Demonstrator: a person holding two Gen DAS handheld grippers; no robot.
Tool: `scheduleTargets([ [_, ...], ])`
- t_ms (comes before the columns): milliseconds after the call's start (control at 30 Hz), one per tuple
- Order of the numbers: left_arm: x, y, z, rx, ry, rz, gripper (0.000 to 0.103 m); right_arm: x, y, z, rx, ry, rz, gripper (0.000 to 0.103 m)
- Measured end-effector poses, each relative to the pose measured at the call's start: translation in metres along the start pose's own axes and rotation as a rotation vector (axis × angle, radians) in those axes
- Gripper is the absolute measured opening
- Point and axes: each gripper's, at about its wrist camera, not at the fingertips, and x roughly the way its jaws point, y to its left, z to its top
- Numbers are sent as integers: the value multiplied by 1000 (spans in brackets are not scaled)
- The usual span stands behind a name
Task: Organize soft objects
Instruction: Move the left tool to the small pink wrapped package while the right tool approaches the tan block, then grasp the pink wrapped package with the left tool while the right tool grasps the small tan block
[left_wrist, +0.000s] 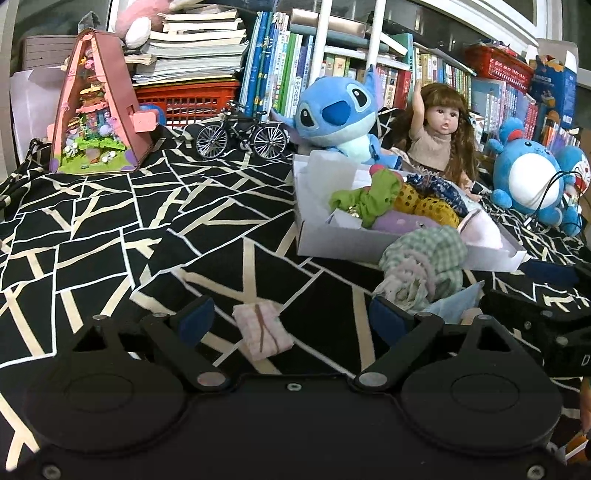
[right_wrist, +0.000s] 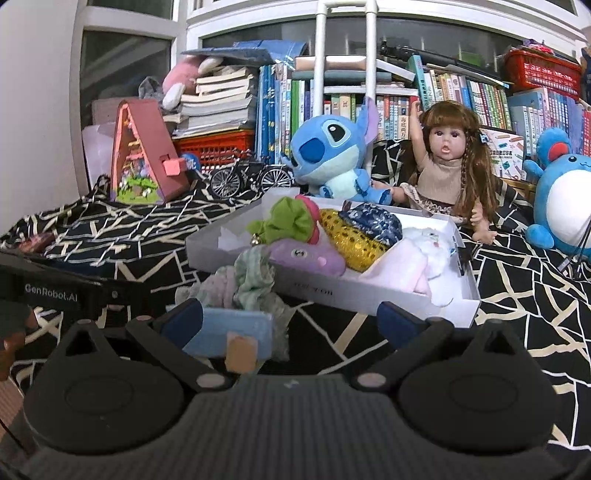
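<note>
A: Where were the soft things?
B: Most lay in the white box (right_wrist: 332, 291); a green checked cloth (left_wrist: 424, 266) sat just before it.
A: And the jaws?
B: Left gripper (left_wrist: 291, 317) spread wide over a small pink folded cloth (left_wrist: 262, 330); right gripper (right_wrist: 291, 321) also apart, a blue piece (right_wrist: 232, 332) possibly touching one side.

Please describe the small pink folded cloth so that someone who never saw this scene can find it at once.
Find the white box of soft things on the black patterned cover. To its left, alone on the cover, lies the pink folded cloth, between the open left gripper's fingers. Unlike the green checked bundle against the box, it is flat with dark stripes.
</note>
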Motion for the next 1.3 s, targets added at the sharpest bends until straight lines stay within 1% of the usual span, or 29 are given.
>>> scheduleTargets([
  [333,2,7,-5,-31,27,10,90,4,11,-9,-19,31,35,103],
  [433,4,10,-6,-49,36,10,86,5,16,-11,-36,40,39,103],
  [567,5,13,-7,-57,41,13,78,6,21,-13,-59,59,48,103],
  [633,5,12,-7,-56,38,13,74,4,22,-13,-60,59,52,99],
  [733,5,12,-6,-56,36,8,69,4,22,-13,-47,66,52,91],
  [800,6,12,-6,-56,36,7,63,4,21,-12,-30,73,56,84],
  [833,7,12,-6,-56,37,6,60,5,20,-12,-22,77,58,82],
  [900,8,11,-5,-51,40,3,51,6,19,-12,-12,88,65,72],
  [933,9,11,-5,-47,41,3,49,7,19,-12,-9,93,66,70],
  [1000,9,9,-5,-36,40,10,40,9,20,-12,-9,101,68,59],
  [1033,10,8,-5,-32,39,12,37,9,20,-12,-10,103,70,58],
  [1100,10,7,-5,-25,41,14,26,9,21,-12,-11,106,72,49],
  [1133,10,6,-5,-21,42,13,25,9,22,-12,-11,108,73,47],
  [1200,10,5,-4,-14,42,11,25,10,23,-12,-12,113,75,35],
  [1267,10,4,-4,-7,40,8,25,10,23,-12,-12,111,74,29],
  [1300,10,3,-5,-3,39,6,25,10,23,-12,-11,111,72,28],
])
